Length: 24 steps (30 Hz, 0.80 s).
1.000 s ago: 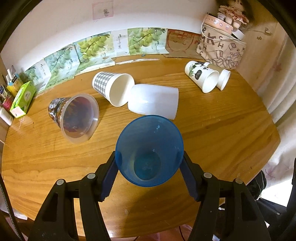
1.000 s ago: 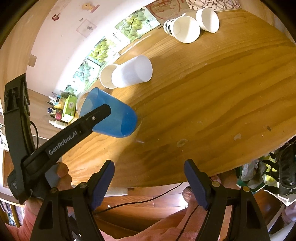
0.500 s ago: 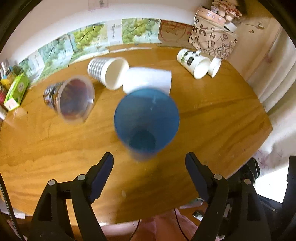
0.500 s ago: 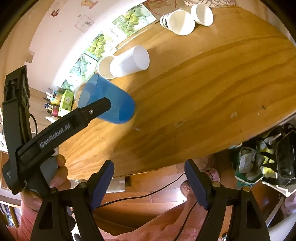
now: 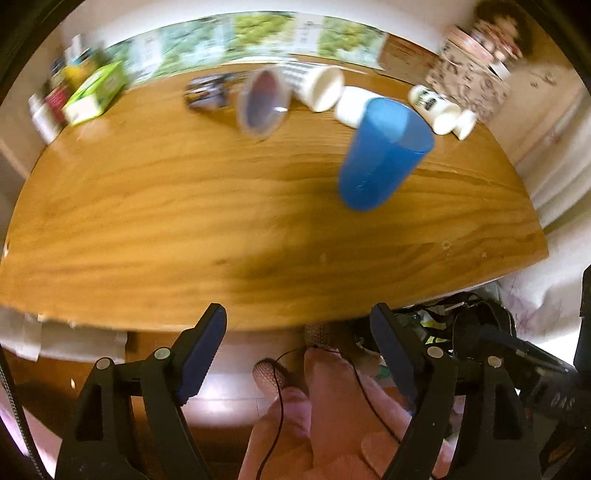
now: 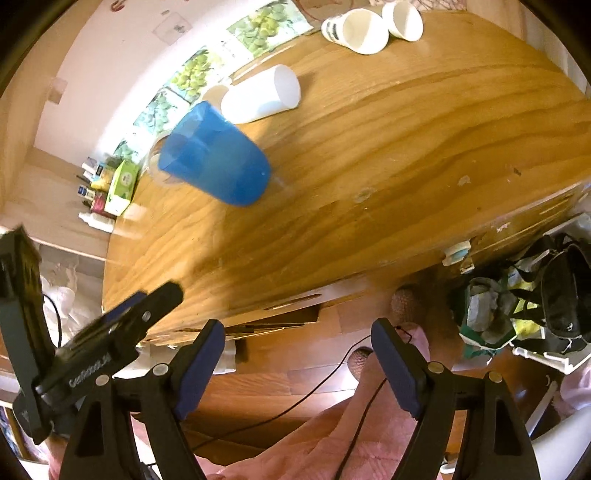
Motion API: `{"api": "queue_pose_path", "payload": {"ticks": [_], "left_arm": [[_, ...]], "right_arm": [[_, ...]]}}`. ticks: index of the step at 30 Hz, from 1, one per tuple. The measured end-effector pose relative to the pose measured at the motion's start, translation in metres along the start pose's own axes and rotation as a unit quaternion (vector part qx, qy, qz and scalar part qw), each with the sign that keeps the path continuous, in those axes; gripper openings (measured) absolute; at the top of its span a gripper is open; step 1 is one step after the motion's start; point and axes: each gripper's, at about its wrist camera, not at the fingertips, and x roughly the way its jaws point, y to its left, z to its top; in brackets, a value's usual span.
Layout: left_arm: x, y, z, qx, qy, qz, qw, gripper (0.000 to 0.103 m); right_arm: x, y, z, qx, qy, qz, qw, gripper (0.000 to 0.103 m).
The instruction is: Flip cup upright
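Note:
A blue plastic cup stands upright on the wooden table, mouth up; it also shows in the right wrist view. My left gripper is open and empty, pulled back past the table's near edge, well clear of the cup. My right gripper is open and empty, below the table's front edge. The left gripper's body shows at the lower left of the right wrist view.
Several other cups lie on their sides at the back: a clear one, a checked one, a white one and two mugs. A green box and a patterned bag stand at the table's far corners.
My left gripper has let go of the blue cup, opened, and drawn back off the table and to the left. The cup now stands free. The right gripper has drawn back slightly.

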Motion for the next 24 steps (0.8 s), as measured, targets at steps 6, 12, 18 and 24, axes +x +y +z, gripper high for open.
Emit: {"api": "queue_pose_path", "payload": {"ticks": [6,12,18,24], "left_arm": [[-0.040,0.015,-0.012,-0.033,-0.041,0.016,0.9985,0.083],[-0.082,0.007,-0.011,-0.062,-0.086,0.013,0.9943,0.084],[-0.130,-0.017,-0.014,-0.043,-0.136,-0.013,0.9896,0.088],[-0.166,-0.044,-0.029,-0.041,-0.182,-0.020,0.9823,0.094]], "right_arm": [[-0.018,0.017,-0.004,-0.027,-0.010,-0.012,1.000,0.083],[-0.055,0.034,0.006,-0.062,-0.035,-0.011,0.997,0.084],[-0.104,0.045,0.006,-0.076,-0.072,-0.005,0.994,0.087],[-0.153,0.053,-0.012,-0.112,-0.119,-0.022,0.986,0.087]]}}
